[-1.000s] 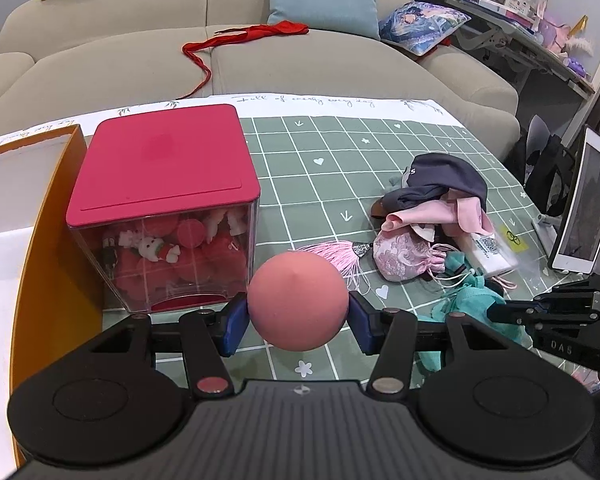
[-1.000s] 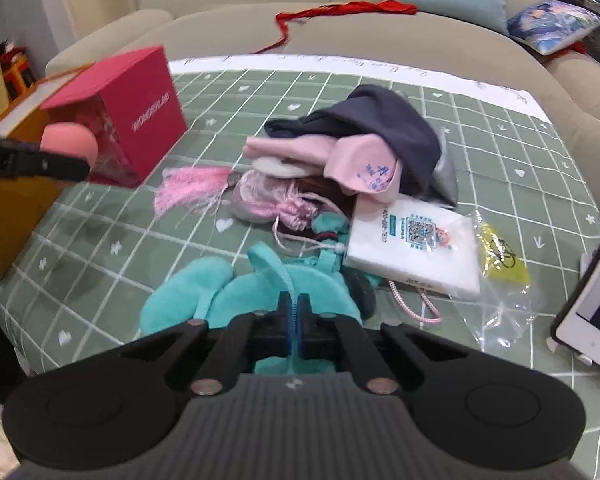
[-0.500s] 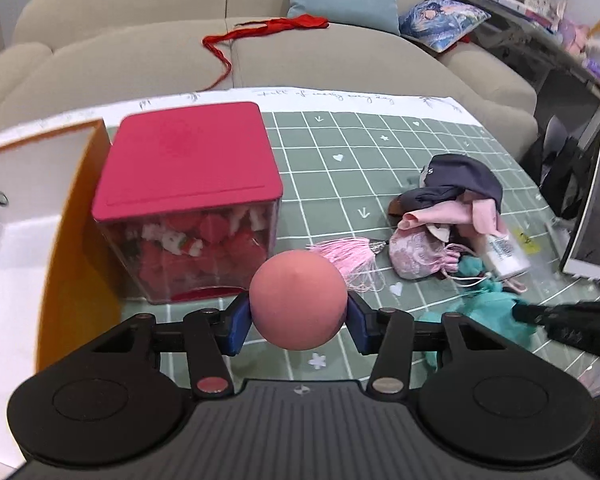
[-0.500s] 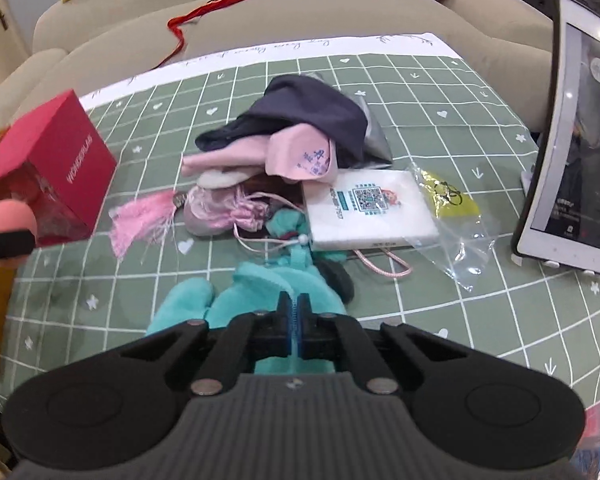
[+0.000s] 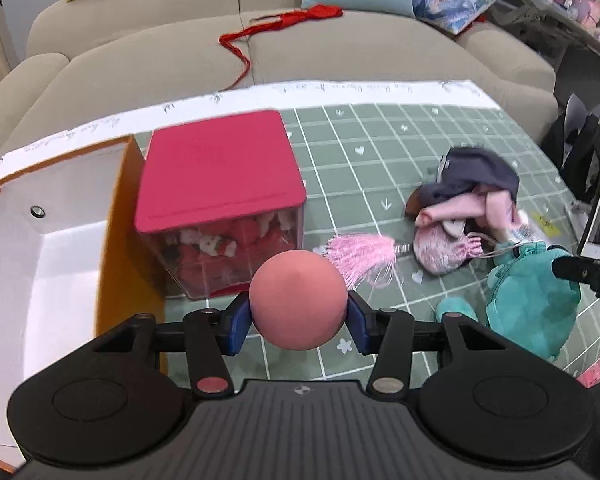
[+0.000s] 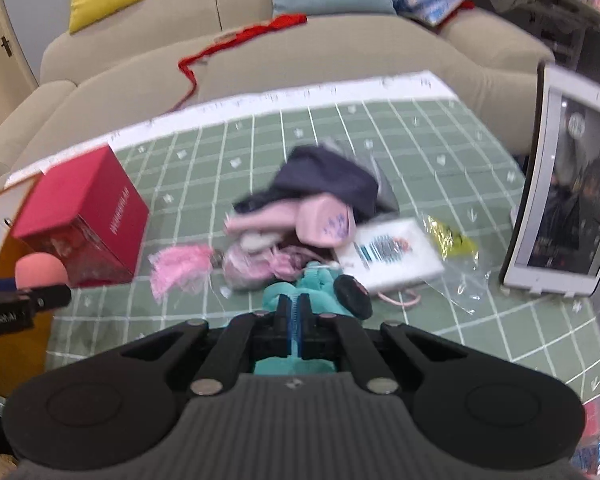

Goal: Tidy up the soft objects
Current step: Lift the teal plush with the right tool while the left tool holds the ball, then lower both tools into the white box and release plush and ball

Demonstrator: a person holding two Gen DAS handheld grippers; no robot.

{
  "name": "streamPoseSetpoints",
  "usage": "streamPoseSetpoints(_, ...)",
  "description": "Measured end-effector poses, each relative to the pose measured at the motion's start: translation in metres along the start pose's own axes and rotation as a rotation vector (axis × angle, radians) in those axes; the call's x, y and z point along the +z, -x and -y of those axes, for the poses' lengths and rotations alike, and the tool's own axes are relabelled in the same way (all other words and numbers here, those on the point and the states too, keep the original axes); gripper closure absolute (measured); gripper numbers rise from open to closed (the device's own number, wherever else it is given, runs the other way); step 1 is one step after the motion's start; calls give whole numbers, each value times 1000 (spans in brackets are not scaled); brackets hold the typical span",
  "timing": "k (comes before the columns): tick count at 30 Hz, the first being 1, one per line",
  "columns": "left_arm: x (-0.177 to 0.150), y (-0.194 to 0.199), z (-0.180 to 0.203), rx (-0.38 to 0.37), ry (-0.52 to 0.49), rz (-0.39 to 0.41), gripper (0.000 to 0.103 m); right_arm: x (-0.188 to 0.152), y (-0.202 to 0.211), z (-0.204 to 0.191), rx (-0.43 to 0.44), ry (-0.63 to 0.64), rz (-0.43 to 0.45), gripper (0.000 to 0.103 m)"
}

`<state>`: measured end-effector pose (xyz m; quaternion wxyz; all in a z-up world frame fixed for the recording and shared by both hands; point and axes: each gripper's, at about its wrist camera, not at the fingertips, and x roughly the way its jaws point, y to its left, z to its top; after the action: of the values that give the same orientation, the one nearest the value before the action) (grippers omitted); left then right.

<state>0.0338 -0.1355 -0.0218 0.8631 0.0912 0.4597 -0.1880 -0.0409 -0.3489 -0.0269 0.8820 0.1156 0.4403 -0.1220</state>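
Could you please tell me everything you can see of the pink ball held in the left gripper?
The pink ball is a smooth, matte, salmon-pink sphere that looks like soft foam, with no markings. The left gripper holds it clear of the green checked cloth, its blue pads pressing on opposite sides. Nothing else touches it. It hangs in front of the red-lidded clear box, beside the orange box.
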Motion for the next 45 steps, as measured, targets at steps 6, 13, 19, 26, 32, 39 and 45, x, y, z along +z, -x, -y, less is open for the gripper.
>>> streamPoseSetpoints(6,11,21,-11,7,29,10,46,18,23,-22,-38,53,56,103)
streamPoseSetpoints(13,25,45,-26,12,45,40,45,42,49,-39,-35,50,140,103)
streamPoseSetpoints(19,32,63,-41,23,77,62,45,66,78,-46,-21,31,222,103)
streamPoseSetpoints(26,41,81,-62,54,115,93,45,86,111,-70,36,31,301,103)
streamPoseSetpoints(32,39,104,-89,83,147,147,45,88,132,-116,50,106,351,103)
streamPoseSetpoints(39,23,119,-131,144,199,164,44,83,144,-176,148,165,377,103)
streamPoseSetpoints(45,15,119,-164,190,254,141,44,77,140,-225,218,216,353,103)
